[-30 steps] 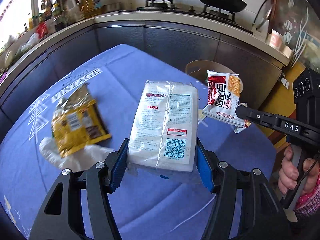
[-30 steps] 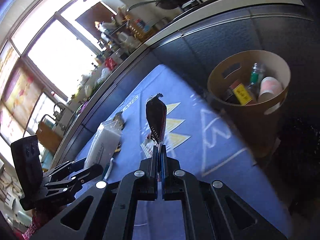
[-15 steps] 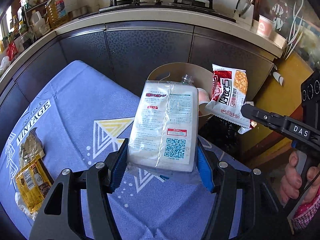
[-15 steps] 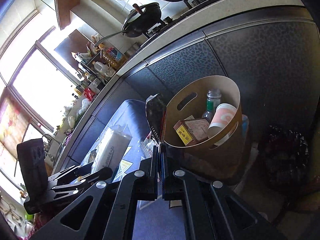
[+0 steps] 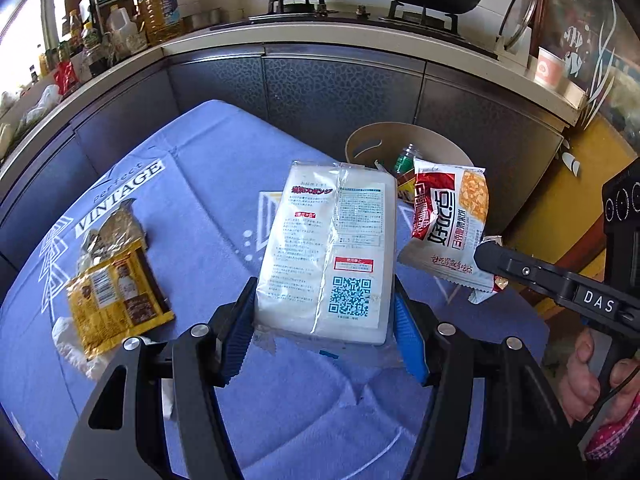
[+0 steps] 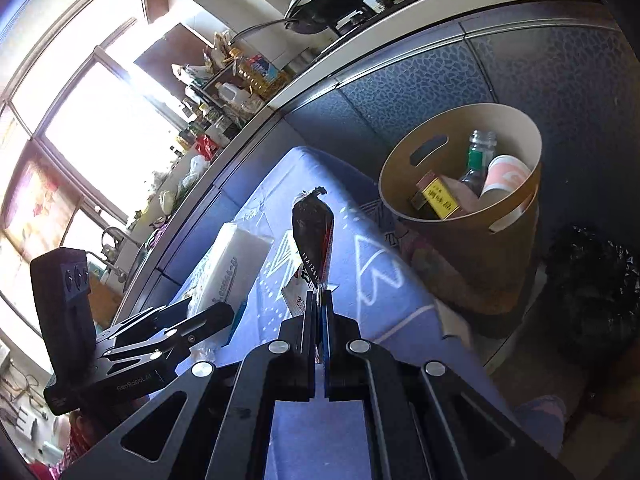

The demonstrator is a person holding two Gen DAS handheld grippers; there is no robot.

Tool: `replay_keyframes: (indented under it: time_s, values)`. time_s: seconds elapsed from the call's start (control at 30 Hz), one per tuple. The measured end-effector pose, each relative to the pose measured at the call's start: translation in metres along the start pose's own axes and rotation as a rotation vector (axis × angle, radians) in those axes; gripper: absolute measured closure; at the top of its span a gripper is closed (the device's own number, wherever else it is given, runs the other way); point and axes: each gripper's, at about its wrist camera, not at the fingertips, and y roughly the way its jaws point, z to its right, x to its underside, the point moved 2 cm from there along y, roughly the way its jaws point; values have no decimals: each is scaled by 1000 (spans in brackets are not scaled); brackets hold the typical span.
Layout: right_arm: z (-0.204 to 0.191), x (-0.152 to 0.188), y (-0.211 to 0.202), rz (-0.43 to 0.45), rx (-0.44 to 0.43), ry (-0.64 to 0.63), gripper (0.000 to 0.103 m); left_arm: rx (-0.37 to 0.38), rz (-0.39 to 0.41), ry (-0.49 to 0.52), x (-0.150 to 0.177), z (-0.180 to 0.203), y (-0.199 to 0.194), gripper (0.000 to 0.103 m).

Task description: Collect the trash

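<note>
Kitchen setup: dark cabinet fronts under a counter with woks on the stove, and a table point(image 5: 208, 184) covered in a blue patterned cloth in front of it.

Left tool point(image 5: 324, 320) has its blue pads clamped on both sides of a white plastic-wrapped pack point(image 5: 332, 248) with a QR code on it, held up above the cloth, so the jaws sit fairly wide around it. Right tool point(image 6: 318, 312) is pinched nearly closed on the bottom edge of a red and white snack wrapper point(image 5: 450, 226), which sticks up ahead of its tips and hangs just right of the white pack.

Ahead of both tools, past the far edge of the table, sits a round tan bin point(image 6: 472, 240) with a bottle, a paper cup and a small box already in it. Off to the left of the left tool, a yellow wrapper point(image 5: 116, 292) lies flat on the cloth, on top of a crumpled white tissue point(image 5: 72, 344). A hand point(image 5: 596, 376) grips the right tool's handle at the lower right.
</note>
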Motion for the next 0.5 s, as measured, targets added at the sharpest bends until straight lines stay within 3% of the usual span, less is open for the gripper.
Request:
replay_keyframes:
  time_s: [0.27, 0.5]
  values:
    - [-53, 40, 20, -98, -67, -82, 100, -50, 30, -108, 59, -51, -53, 42]
    - [-87, 76, 43, -221, -83, -152, 100, -164, 49, -227, 125, -103, -91, 42]
